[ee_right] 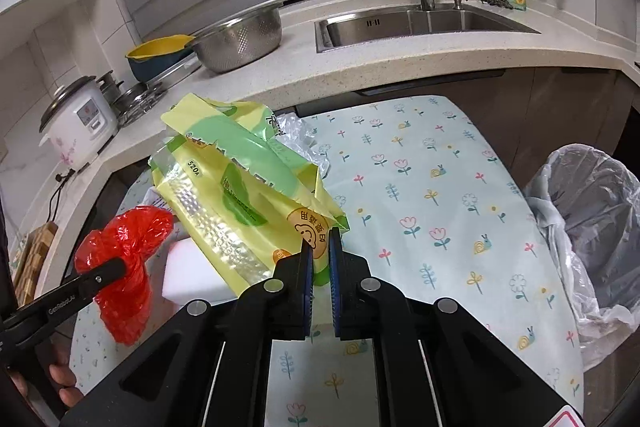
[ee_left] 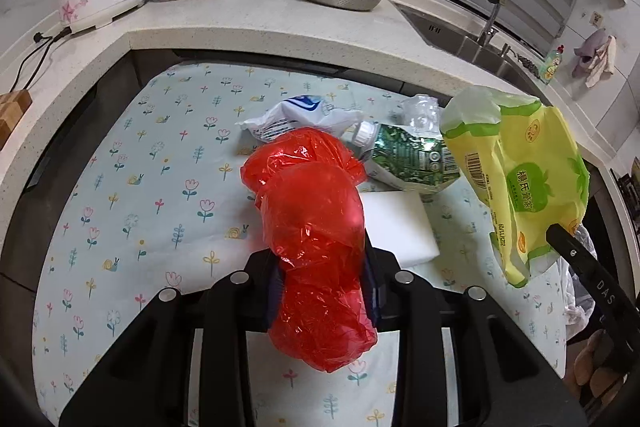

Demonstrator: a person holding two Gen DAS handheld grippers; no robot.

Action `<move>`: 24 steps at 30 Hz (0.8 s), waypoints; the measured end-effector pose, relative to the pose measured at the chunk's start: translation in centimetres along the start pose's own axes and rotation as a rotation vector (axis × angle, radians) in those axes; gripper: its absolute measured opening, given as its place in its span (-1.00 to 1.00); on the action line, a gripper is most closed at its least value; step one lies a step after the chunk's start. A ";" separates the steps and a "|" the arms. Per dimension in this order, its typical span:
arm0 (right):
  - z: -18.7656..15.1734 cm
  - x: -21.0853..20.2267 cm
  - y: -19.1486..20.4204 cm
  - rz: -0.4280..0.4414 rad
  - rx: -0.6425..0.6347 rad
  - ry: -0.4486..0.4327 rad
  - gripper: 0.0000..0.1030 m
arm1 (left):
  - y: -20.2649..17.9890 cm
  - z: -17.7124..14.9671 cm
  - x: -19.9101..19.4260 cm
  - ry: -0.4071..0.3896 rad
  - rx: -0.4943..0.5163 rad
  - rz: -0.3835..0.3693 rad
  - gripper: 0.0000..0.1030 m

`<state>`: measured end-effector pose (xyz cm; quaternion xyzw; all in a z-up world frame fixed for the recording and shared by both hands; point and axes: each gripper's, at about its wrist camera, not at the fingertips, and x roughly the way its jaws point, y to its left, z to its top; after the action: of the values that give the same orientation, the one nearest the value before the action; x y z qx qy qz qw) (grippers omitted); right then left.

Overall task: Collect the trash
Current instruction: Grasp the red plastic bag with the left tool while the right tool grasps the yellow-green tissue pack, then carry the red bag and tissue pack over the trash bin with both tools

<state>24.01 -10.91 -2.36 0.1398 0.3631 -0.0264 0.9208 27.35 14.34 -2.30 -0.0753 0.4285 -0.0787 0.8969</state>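
A pale bench [ee_right: 420, 187] covered in a flower-print cloth is filling the middle of both views, with a speckled stone counter [ee_left: 280, 35] curving behind it along the top. At the right edge of the right wrist view, a bin [ee_right: 592, 227] lined with a clear bag is standing just beside the bench. The right gripper [ee_right: 321, 247], at lower centre of that view, is pinching the corner of a yellow-green wrapper [ee_right: 240, 195], which is hanging tilted above the cloth. The left gripper [ee_left: 324, 267], at lower centre of the left wrist view, is clamping a crumpled red bag [ee_left: 316, 227]. Behind the red bag, a white sponge block [ee_left: 396, 227], a squashed green bottle [ee_left: 408, 159] and a blue-white wrapper [ee_left: 296, 115] are lying on the cloth.
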 end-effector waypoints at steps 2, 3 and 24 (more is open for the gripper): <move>0.1 -1.4 -0.8 -0.009 0.016 -0.016 -0.86 | -1.2 -0.2 -0.9 -0.006 0.016 -0.018 -0.40; 0.1 -2.0 -1.2 -0.012 0.023 -0.023 -0.86 | -1.8 -0.3 -1.3 -0.009 0.025 -0.026 -0.40; -1.5 -12.9 -15.6 -0.161 0.219 -0.142 -0.86 | -19.0 -4.4 -6.1 -0.010 0.264 -0.210 -0.40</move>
<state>11.23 -26.14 1.61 0.2074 0.3018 -0.1495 0.9184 18.72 -3.23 3.40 -0.0014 0.3999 -0.2272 0.8880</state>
